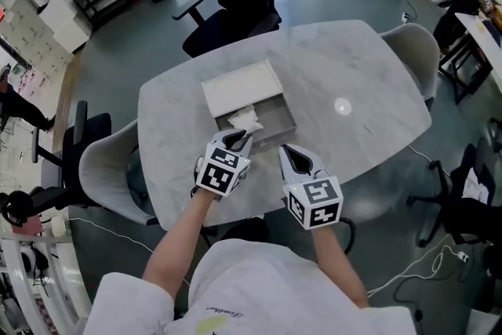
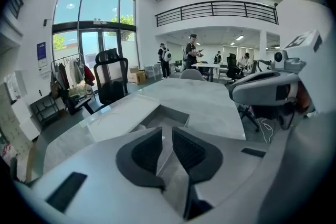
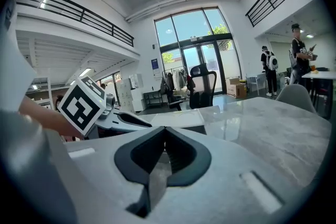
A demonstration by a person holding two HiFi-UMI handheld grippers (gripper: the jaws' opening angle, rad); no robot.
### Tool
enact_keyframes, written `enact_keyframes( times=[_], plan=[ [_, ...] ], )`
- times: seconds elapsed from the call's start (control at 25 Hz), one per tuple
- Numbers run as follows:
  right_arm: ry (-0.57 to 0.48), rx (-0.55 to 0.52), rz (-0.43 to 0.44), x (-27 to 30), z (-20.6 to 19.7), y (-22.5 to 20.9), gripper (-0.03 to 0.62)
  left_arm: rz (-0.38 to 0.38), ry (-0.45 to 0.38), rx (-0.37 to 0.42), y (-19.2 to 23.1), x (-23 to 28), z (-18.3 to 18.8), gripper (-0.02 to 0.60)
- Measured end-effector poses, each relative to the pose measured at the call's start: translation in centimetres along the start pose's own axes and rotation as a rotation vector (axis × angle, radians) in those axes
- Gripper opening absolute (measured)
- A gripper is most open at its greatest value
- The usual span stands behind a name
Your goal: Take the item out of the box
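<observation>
On pale marble counter [image 1: 353, 74], we see white crumpled item [image 1: 245, 119] inside open grey box [image 1: 278, 118]; left hand-held gripper [image 1: 234, 139] slightly apart, right hand-held gripper [image 1: 292, 153] together, both empty; lifting-out remains.

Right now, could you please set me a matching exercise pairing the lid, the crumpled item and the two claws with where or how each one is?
1 white lid
2 crumpled white item
3 left claw
4 right claw

A jaws together
B inside the open box
C jaws slightly apart, empty
D flat on the table, beyond the box

Pairs: 1-D, 2-B, 3-C, 4-A
</observation>
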State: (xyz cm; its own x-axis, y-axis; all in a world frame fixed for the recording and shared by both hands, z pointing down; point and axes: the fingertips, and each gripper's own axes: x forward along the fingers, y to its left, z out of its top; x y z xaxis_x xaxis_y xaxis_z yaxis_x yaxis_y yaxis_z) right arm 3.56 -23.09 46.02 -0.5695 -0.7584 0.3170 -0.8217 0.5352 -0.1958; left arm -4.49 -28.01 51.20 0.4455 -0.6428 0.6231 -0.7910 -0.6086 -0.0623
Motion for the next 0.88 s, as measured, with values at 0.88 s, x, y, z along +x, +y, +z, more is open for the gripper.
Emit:
enact_keyframes(
  times=[0.88],
  plan=[
    [0.104, 0.058, -0.076, 5.9, -1.7, -4.5, 0.004, -0.199, 0.258, 0.258, 2.6, 10.0, -2.7, 0.144]
  ],
)
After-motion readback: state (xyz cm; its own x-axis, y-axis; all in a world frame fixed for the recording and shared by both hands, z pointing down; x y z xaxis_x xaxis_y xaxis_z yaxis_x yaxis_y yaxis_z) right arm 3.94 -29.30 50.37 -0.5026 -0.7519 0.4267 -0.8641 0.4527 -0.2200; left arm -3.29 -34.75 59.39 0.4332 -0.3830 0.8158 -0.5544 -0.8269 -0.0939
